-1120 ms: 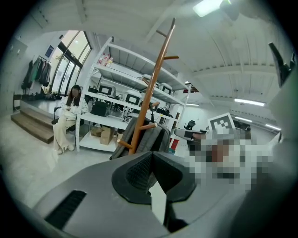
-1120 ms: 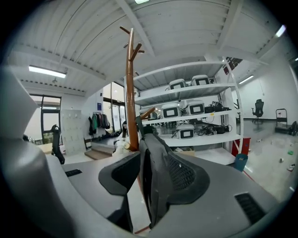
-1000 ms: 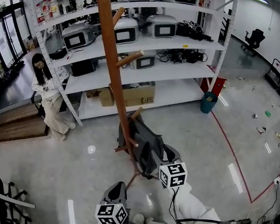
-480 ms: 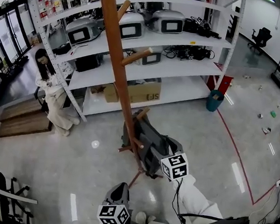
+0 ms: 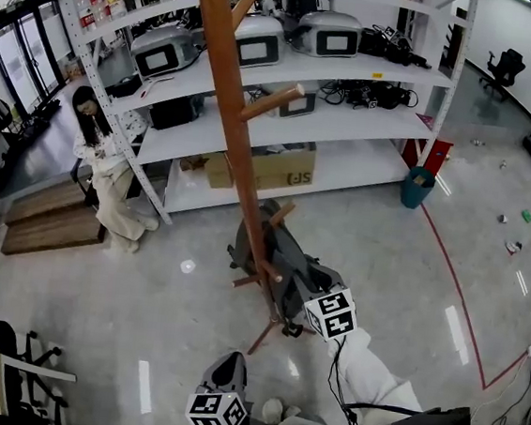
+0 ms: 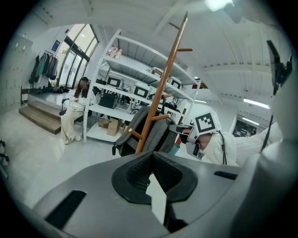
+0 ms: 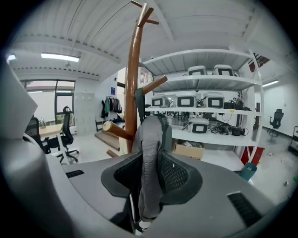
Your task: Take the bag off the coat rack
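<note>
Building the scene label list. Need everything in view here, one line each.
coat rack: 1, brown wood, centre
bag: 1, grey, hanging on the rack's low pegs
shelving: 1, white, behind the rack
machines: several, grey-white, upper shelves
cardboard box: at least 1, tan, lowest shelf
bin: 1, teal, floor right of shelving
seated person: 1, pale clothes, left of shelving
left tool: 1, grey, jaws shut, empty
right tool: 1, grey, jaws closing, bag's strap between them
</note>
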`<state>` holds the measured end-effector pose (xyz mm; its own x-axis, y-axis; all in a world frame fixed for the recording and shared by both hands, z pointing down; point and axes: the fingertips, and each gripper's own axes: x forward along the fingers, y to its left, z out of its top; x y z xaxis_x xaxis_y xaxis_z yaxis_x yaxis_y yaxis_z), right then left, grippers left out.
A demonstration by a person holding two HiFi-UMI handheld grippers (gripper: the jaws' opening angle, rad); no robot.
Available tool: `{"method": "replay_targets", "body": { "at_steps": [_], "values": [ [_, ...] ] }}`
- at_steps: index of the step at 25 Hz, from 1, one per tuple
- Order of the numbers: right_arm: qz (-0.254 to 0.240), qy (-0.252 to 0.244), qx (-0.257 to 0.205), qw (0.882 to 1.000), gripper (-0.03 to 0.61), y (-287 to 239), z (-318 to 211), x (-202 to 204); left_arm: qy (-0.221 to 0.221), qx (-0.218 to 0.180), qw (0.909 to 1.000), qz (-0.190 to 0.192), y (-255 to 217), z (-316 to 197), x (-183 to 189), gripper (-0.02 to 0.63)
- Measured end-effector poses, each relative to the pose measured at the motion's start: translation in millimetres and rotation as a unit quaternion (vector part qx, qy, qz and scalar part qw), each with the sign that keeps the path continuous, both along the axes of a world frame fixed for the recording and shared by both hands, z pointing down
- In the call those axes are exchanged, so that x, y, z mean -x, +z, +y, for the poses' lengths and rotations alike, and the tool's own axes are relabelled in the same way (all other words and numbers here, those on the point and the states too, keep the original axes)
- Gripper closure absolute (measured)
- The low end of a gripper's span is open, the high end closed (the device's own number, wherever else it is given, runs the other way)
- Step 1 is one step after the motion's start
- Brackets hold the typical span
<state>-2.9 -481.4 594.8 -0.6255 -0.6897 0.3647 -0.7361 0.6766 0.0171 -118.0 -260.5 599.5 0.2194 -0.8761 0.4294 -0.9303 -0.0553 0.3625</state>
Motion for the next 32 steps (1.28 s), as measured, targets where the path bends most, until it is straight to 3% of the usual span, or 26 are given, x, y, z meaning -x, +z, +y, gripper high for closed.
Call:
{"method": "replay_targets", "body": {
  "at_steps": [8,15,23,28,32],
  "values": [
    [-0.009,0.025,0.007,1.000,0.460,-1,-2,-1,0.000,-0.008,1.0000,-0.003,-7,-4,6,0.612],
    [-0.012,0.049,-0.014,0.999,0.485,-5,1,-5,0.000,-0.013,0.9999,-0.001,-5,-2,6,0.612],
    [-0.024,0.073,-0.042,0.996,0.489,-32,1,-10,0.003,-0.022,0.9997,0.007,-8,-5,6,0.612],
    [-0.029,0.079,-0.037,0.996,0.491,-46,0,-16,0.020,-0.034,0.9992,-0.009,-12,-9,-2,0.612],
    [-0.034,0.083,-0.041,0.995,0.492,-59,0,-21,0.023,-0.036,0.9991,0.006,-12,-12,-7,0.612]
  ]
}}
